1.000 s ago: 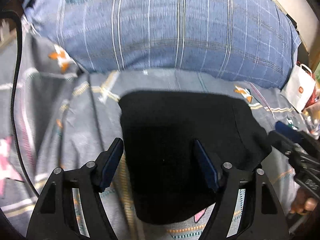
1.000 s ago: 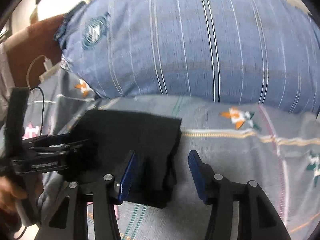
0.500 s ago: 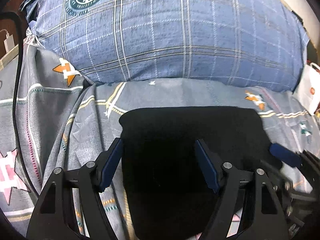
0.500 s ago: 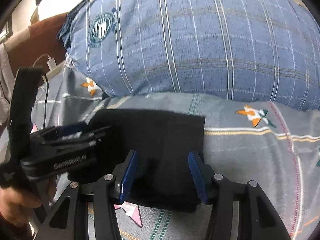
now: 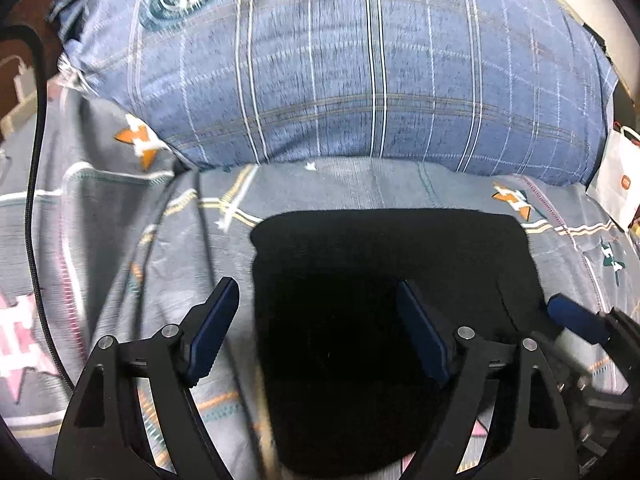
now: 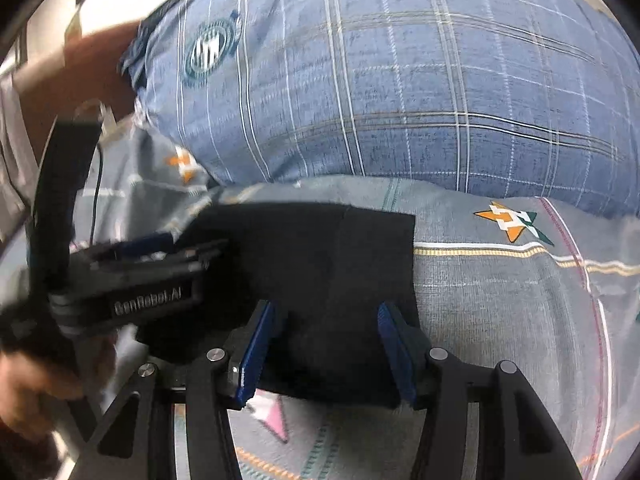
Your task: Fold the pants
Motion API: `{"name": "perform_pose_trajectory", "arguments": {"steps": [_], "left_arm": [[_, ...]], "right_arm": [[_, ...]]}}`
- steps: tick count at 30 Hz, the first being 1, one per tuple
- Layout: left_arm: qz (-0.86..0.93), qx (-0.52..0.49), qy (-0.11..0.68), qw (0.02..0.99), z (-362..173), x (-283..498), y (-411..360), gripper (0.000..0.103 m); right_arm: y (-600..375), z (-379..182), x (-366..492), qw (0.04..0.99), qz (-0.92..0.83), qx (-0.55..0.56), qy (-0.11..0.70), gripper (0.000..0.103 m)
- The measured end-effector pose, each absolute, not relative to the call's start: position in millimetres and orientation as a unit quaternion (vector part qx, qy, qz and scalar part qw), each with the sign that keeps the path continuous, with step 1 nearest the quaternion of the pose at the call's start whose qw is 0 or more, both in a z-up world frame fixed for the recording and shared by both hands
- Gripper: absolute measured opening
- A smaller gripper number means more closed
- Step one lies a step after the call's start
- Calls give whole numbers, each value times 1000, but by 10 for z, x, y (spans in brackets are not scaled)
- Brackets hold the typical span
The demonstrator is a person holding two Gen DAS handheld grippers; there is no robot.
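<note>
The black pants [image 5: 384, 280] lie folded into a flat rectangle on the grey patterned bedsheet [image 5: 120, 232], just in front of a blue plaid pillow [image 5: 360, 72]. My left gripper [image 5: 316, 328] is open and hovers over the pants' left half, one finger off the left edge. My right gripper [image 6: 328, 348] is open over the pants' [image 6: 320, 264] right part near its front edge. Each gripper shows in the other's view: the right one [image 5: 576, 320] at the pants' right edge, the left one [image 6: 132, 276] over the left side.
The big pillow [image 6: 380, 80] blocks the far side. A black cable [image 5: 34, 184] runs down the left of the bed. A white paper bag [image 5: 616, 184] stands at the right edge. Bare sheet [image 6: 512, 300] lies right of the pants.
Both grippers have shifted slightly over the folded pants and stay open. The pants now lie flatter, with a straighter far edge.
</note>
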State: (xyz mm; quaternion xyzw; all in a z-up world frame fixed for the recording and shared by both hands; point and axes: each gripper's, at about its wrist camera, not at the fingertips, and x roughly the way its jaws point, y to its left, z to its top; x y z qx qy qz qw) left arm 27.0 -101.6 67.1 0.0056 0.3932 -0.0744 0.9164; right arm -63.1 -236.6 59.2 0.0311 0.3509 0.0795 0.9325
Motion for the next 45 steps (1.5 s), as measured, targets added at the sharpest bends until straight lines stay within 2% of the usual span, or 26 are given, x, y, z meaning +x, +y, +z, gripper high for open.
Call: {"name": "perform_pose_trajectory", "arguments": {"steps": [12,25,45], "left_arm": [[-66,-15,344,936,1006,-512,-869,82],[-25,33,303,952,1266,-1065,-883,82],[-43,10,315,948,1211,-1154,-802,82]], "right_arm": [[-2247,841,-1068,941,30,22,336,52],[-2231,1012,-1451,946,10,28,323,54],[-2069,1025,-1520,947,8,2,320,55]]}}
